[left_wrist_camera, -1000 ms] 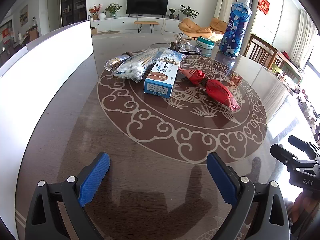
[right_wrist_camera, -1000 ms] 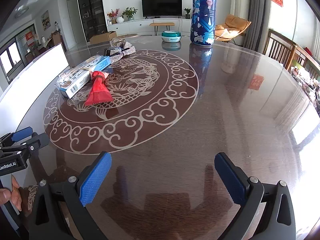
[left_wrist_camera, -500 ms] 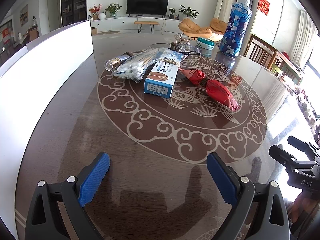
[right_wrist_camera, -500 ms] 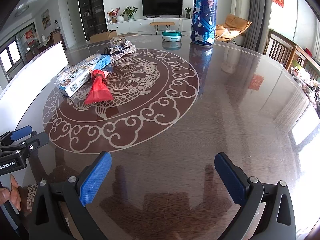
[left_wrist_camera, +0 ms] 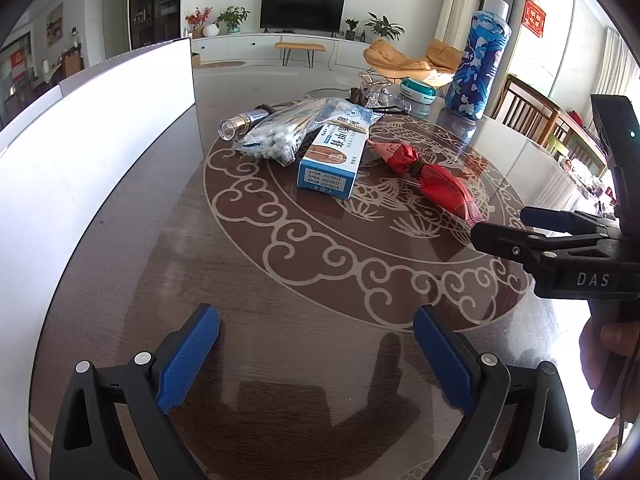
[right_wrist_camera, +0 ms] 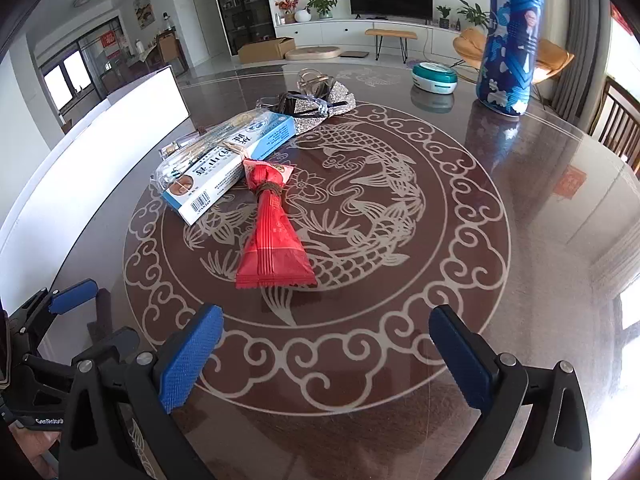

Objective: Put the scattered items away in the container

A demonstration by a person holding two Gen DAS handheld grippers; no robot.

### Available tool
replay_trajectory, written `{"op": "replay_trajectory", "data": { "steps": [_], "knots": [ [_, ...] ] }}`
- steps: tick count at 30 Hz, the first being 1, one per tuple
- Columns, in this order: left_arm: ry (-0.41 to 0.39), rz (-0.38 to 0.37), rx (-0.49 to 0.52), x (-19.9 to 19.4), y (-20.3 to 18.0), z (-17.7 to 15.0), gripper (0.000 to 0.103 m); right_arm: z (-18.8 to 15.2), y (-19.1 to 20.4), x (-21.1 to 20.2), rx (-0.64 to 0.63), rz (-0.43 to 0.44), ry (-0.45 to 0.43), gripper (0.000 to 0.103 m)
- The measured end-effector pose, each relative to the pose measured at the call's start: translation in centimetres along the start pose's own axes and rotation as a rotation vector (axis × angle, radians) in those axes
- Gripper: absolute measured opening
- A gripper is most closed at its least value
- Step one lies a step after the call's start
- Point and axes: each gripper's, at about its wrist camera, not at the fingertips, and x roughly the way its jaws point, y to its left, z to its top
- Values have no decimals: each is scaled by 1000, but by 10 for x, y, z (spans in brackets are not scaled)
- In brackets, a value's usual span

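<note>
A red packet tied with string lies on the brown patterned table, just ahead of my right gripper, which is open and empty. It also shows in the left wrist view. A blue-and-white box, a bag of cotton swabs and a small glass bottle lie beside it. A white container stands along the table's left side. My left gripper is open and empty, low over the table, well short of the items.
A tall blue bottle and a teal round tin stand at the far side. Glasses and a sparkly pouch lie behind the box. Wooden chairs stand at the right.
My right gripper has moved forward and left, up to the red packet. The left gripper has stayed nearly still.
</note>
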Motion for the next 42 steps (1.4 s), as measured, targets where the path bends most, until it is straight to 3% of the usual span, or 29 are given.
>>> {"op": "replay_trajectory", "data": {
  "steps": [4,9,16,23,31,41,42],
  "knots": [
    [2,6,5,0,0,0,99,24,22,26,-116,-55,34,103],
    [4,7,8,0,0,-1,100,36,32,47,-140,-98,59,103],
    [13,29,26,2,-5,-1,100,40,28,56,-89,-24,56,103],
    [19,44,38,2,-6,-1,100,34,28,52,-97,-16,-10,103],
    [22,49,44,2,-7,-2,101,37,28,54,-103,-15,6,103],
    [25,59,50,2,-9,-3,101,33,35,48,-145,17,-20,83],
    [25,59,50,2,-9,-3,101,34,35,47,-144,17,-24,76]
  ]
}}
